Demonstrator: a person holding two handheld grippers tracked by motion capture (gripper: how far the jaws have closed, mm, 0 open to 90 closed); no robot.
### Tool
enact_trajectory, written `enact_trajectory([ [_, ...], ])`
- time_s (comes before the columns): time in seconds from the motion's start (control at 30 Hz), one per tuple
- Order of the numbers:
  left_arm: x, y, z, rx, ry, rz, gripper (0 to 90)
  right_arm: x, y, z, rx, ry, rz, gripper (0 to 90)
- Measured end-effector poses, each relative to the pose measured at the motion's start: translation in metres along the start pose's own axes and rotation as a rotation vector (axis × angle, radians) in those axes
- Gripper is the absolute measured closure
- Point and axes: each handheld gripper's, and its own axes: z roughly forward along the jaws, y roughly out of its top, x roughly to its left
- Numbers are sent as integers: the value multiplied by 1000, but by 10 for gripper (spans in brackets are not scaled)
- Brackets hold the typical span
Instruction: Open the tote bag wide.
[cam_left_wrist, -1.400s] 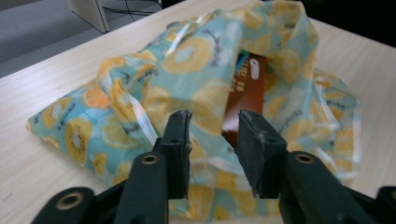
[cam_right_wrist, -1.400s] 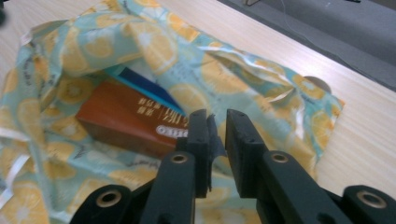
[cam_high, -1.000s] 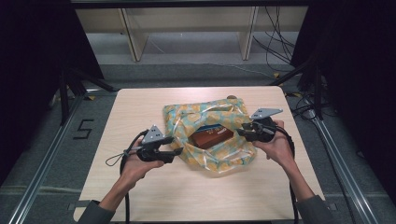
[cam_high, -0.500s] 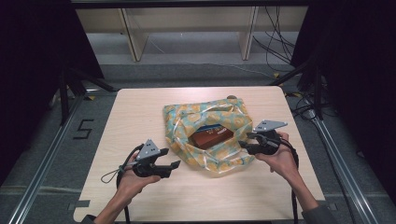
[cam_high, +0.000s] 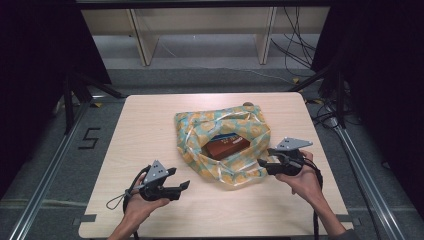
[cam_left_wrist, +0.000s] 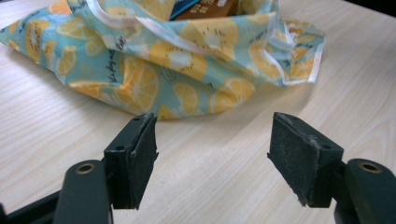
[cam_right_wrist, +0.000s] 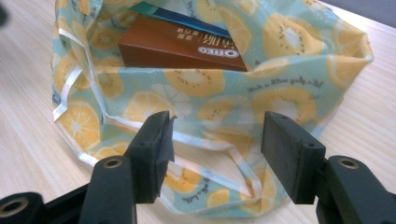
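Observation:
A teal cloth bag printed with orange and kiwi slices lies open in the middle of the table. Inside it rests a brown box on a blue one; the brown box carries white lettering. My left gripper is open above bare table, a short way off the bag's near left corner, with nothing between its jaws. My right gripper is open at the bag's right edge, its jaws over the bag's white strap and rim without closing on them.
The light wooden table stands on a grey floor with a painted "5" to its left. Wooden shelf legs and cables lie beyond the far edge. Metal rails run along both sides.
My left gripper has pulled back from the bag toward the near left of the table. My right gripper has drawn back slightly to the bag's right edge. The bag lies wider open.

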Motion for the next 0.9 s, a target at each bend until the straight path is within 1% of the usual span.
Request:
enact_trajectory([
  [0.03,-1,-1,0,-2,1,4,311,1,-2,0,-12,-5,-8,433],
  [0.07,-3,-3,-1,-2,-2,-8,310,1,-4,-1,-13,-10,0,430],
  [0.13,-4,-6,-1,-7,-10,-15,305,5,-8,-6,-6,-11,18,414],
  [0.17,-5,-8,-2,-6,-12,-15,296,4,-11,-7,-7,-17,6,408],
  [0.2,-6,-10,-1,-3,-13,-31,289,5,-13,-8,-6,-13,11,405],
  [0.23,-6,-11,-2,8,-16,-26,281,6,-16,-11,8,-9,34,401],
  [0.27,-5,-13,-2,8,-23,-21,277,6,-19,-12,-6,-18,36,396],
  [0.3,-6,-14,-3,18,-23,-40,272,7,-22,-14,-3,-16,46,390],
  [0.33,-6,-16,-3,14,-34,-46,264,7,-25,-15,-7,-20,40,387],
  [0.37,-6,-16,-4,17,-33,-48,257,8,-28,-16,-8,-14,57,382],
  [0.43,-5,-17,-6,21,-31,-21,255,10,-34,-16,-15,-20,63,376],
  [0.47,-5,-18,-7,23,-26,-26,253,9,-36,-15,-25,-6,53,374],
  [0.5,-6,-19,-7,28,-22,-40,250,13,-39,-15,-10,-14,65,366],
  [0.53,-6,-21,-7,25,-16,-31,248,14,-41,-15,0,-10,55,363],
  [0.57,-5,-21,-8,37,-26,-22,249,16,-44,-16,-7,-11,56,363],
  [0.6,-7,-22,-8,27,-26,-39,248,18,-45,-17,3,-8,54,362],
  [0.63,-8,-23,-9,33,-21,-39,248,22,-47,-18,4,-10,72,362],
  [0.67,-8,-23,-9,40,-22,-36,246,24,-49,-20,7,-3,81,362],
  [0.7,-9,-24,-8,34,-26,-30,246,25,-51,-20,4,-2,61,362],
  [0.73,-9,-24,-8,36,-28,-19,245,25,-53,-21,-7,-11,33,362],
  [0.77,-9,-24,-8,34,-25,-21,245,28,-56,-23,8,-9,51,361],
  [0.8,-10,-25,-8,38,-26,-43,245,29,-59,-23,1,-11,36,361],
  [0.83,-10,-25,-8,39,-24,-32,245,32,-61,-24,9,-6,53,360],
  [0.87,-9,-25,-7,34,-26,-18,245,32,-64,-25,15,-3,35,359],
  [0.9,-9,-25,-7,35,-26,-19,245,35,-66,-26,21,0,62,358],
])
